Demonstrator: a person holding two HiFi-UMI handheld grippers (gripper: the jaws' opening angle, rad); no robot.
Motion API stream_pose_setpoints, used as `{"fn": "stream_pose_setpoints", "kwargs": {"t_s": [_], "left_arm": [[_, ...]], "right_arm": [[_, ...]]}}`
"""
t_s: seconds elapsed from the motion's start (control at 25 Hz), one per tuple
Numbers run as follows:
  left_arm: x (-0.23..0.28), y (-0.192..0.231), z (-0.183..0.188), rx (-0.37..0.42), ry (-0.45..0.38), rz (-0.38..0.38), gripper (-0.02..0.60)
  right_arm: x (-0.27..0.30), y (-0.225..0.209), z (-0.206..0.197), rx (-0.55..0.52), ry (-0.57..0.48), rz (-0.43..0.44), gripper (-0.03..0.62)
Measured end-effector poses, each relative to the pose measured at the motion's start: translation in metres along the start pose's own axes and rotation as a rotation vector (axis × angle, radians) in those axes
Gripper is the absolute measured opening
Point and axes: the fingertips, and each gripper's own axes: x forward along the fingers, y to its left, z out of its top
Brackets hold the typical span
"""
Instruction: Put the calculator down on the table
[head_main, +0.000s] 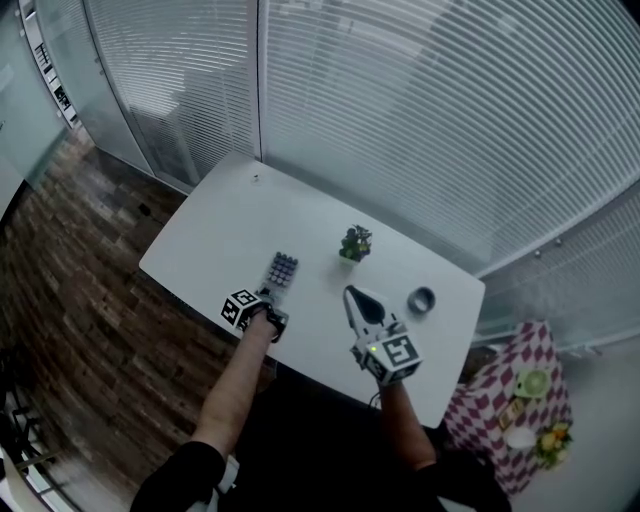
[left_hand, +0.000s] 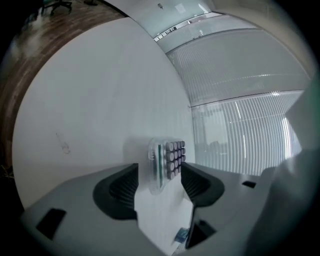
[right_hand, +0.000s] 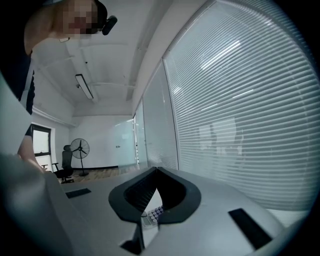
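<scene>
Near potted plant (head_main: 355, 243), on white table (head_main: 220, 235): calculator (left_hand: 167, 162) lying flat, free. Left gripper (left_hand: 159, 182) jaws wide apart around its near end, pads clear, gripping nothing; placement looks done. Right gripper (right_hand: 152, 175) parked near plant, jaws closed, empty, unneeded.

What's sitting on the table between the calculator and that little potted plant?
Nothing: in the head view, only bare white table lies between the calculator and the potted plant.
</scene>
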Motion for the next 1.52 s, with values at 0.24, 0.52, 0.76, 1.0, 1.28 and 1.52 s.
{"fn": "stream_pose_setpoints", "kwargs": {"t_s": [0.24, 0.52, 0.76, 1.0, 1.28, 1.52], "left_arm": [[-0.028, -0.001, 0.012, 0.000, -0.034, -0.073, 0.247], [-0.079, -0.040, 0.030, 0.042, -0.099, -0.230, 0.247], [-0.132, -0.094, 0.035, 0.089, -0.153, -0.399, 0.247], [-0.183, -0.138, 0.033, 0.103, -0.203, -0.532, 0.247], [-0.227, -0.173, 0.025, 0.104, -0.224, -0.635, 0.247], [-0.227, -0.160, 0.020, 0.113, -0.222, -0.612, 0.247]], "right_arm": [[0.001, -0.003, -0.002, -0.006, -0.004, -0.005, 0.006], [0.002, -0.007, 0.005, -0.026, -0.016, -0.022, 0.006], [-0.001, -0.014, -0.005, -0.038, -0.024, -0.023, 0.006], [-0.006, -0.017, -0.005, -0.025, -0.015, -0.038, 0.006], [-0.010, -0.030, -0.006, -0.026, -0.017, -0.071, 0.006], [-0.010, -0.027, 0.001, -0.024, -0.028, -0.059, 0.006]]}}
